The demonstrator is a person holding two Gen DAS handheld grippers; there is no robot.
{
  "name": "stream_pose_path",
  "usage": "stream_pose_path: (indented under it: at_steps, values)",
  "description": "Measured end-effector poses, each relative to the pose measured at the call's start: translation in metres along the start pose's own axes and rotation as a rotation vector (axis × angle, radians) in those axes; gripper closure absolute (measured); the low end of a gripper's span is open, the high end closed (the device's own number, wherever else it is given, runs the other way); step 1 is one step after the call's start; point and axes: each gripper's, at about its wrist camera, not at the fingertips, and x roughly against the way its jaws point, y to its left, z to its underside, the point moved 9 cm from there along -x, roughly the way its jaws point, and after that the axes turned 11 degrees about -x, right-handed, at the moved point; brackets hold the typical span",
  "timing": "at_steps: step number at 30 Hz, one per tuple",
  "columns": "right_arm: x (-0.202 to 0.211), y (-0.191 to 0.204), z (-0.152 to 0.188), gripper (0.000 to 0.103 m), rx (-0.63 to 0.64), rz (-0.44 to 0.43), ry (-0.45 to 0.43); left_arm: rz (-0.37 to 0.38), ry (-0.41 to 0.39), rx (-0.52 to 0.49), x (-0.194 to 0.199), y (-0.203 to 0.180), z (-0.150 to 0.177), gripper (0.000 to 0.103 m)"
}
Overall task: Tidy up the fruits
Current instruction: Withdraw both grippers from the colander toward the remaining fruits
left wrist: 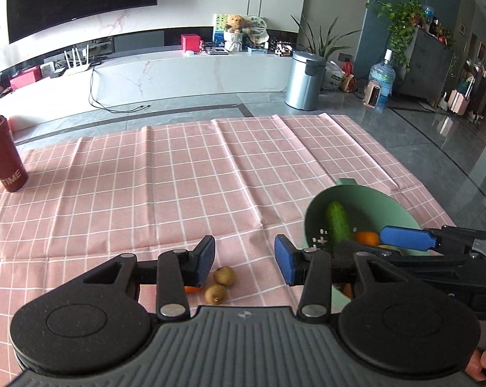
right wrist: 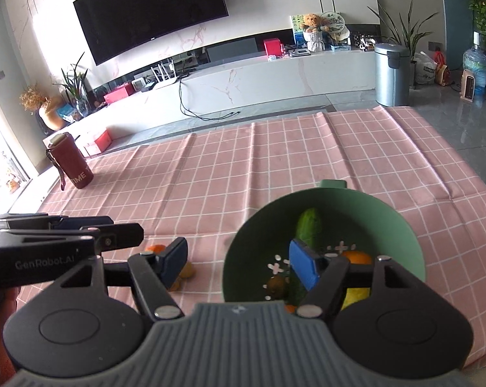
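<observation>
Desk (left wrist: 185,174) is sitting under a pink checked cloth, mostly bare. Red bottle (left wrist: 4,154) is standing at the far left edge, well out of the way.

Green bowl (right wrist: 401,225) is resting near the right front and already holding a cucumber (right wrist: 309,227), an orange (right wrist: 359,256), a small brown fruit and something yellow low down.

Left gripper (left wrist: 244,259) is hovering over the loose fruit with jaws part open and nothing between them. Right gripper (right wrist: 239,264) is hanging at the bowl's left rim, one jaw over the bowl's inside, jaws wider open, also carrying nothing.

Still lying on the cloth, left of the bowl: two kiwis (left wrist: 224,275) touching each other, and another orange fruit (left wrist: 191,288) mostly hidden behind the left jaw.

My read: the next pick is pending. To do it well:
- be taking one kiwi at a time, since they are touching and a squeeze could be nudging the neighbour away
- be centring the jaws before closing
- be releasing low inside the bowl, clear of the cucumber
- be keeping the two grippers from crossing, they are close
</observation>
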Motion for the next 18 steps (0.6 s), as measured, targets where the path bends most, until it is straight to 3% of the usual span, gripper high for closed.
stream_pose_path:
  at_steps: [6, 16, 18]
  values:
    - [-0.009, 0.039, 0.028, 0.038, 0.048, -0.037, -0.014, -0.033, 0.004, 0.069, 0.005, 0.04, 0.021, 0.052]
    - [-0.038, 0.081, 0.059, 0.069, 0.188, -0.063, 0.017, 0.002, 0.003, 0.072, -0.004, 0.064, 0.056, 0.052]
    - [-0.046, 0.083, 0.063, 0.071, 0.19, -0.062, 0.031, 0.01, 0.001, 0.073, -0.009, 0.067, 0.06, 0.052]
